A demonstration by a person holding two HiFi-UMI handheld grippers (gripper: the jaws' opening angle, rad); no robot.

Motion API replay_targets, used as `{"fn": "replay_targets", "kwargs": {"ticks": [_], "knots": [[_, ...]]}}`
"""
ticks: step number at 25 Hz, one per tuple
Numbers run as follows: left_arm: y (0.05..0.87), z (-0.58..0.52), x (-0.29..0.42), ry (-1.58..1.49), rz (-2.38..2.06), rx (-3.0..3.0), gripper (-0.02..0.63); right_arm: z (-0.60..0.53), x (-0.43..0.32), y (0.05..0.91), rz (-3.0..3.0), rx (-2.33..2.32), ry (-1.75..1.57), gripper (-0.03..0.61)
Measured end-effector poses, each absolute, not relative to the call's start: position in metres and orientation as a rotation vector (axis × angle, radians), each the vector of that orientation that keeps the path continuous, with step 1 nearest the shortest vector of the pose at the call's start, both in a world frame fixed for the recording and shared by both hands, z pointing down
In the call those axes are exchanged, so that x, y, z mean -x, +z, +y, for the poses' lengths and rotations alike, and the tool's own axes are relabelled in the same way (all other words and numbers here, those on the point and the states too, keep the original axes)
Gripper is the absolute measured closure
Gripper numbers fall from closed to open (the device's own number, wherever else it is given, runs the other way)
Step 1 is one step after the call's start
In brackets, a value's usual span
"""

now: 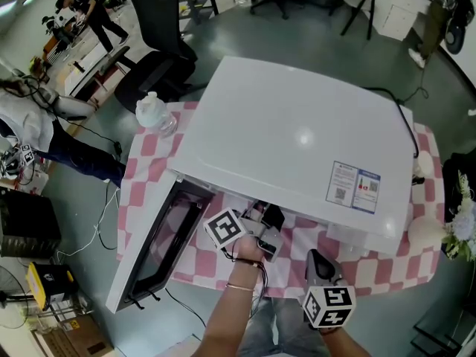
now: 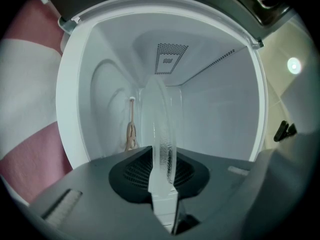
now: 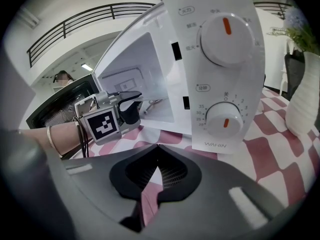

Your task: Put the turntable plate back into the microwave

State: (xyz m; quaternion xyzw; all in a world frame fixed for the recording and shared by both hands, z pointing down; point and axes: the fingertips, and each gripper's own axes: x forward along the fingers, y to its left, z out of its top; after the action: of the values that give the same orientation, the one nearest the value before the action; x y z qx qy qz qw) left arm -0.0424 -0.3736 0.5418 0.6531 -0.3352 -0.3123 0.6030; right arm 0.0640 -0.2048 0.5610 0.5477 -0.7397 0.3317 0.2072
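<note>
The clear glass turntable plate [image 2: 161, 129] shows edge-on in the left gripper view. My left gripper [image 2: 163, 186] is shut on its rim and holds it at the mouth of the white microwave's [image 1: 297, 143] cavity [image 2: 210, 109]. A small beige piece [image 2: 131, 134] sits on the cavity surface at the left of that view. In the head view the left gripper [image 1: 269, 220] reaches under the microwave's front edge, and the plate is hidden there. My right gripper [image 3: 156, 156] is shut and empty, hanging in front of the control panel [image 3: 222, 69]; it also shows low in the head view [image 1: 318, 262].
The microwave door [image 1: 160, 248] hangs open to the left over the table's edge. A pink-and-white checked cloth [image 1: 149, 155] covers the table. A water bottle [image 1: 155, 115] stands at the back left and a white vase [image 3: 305, 94] with flowers at the right. A person stands farther off.
</note>
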Motion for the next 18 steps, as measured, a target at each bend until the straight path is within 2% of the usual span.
{"fn": "replay_targets", "kwargs": {"ticks": [18], "knots": [[0.5430, -0.3774, 0.0418, -0.595, -0.837, -1.450, 0.588, -0.2007, -0.0580, 0.5620, -2.052, -1.533, 0.951, 0.569]]}}
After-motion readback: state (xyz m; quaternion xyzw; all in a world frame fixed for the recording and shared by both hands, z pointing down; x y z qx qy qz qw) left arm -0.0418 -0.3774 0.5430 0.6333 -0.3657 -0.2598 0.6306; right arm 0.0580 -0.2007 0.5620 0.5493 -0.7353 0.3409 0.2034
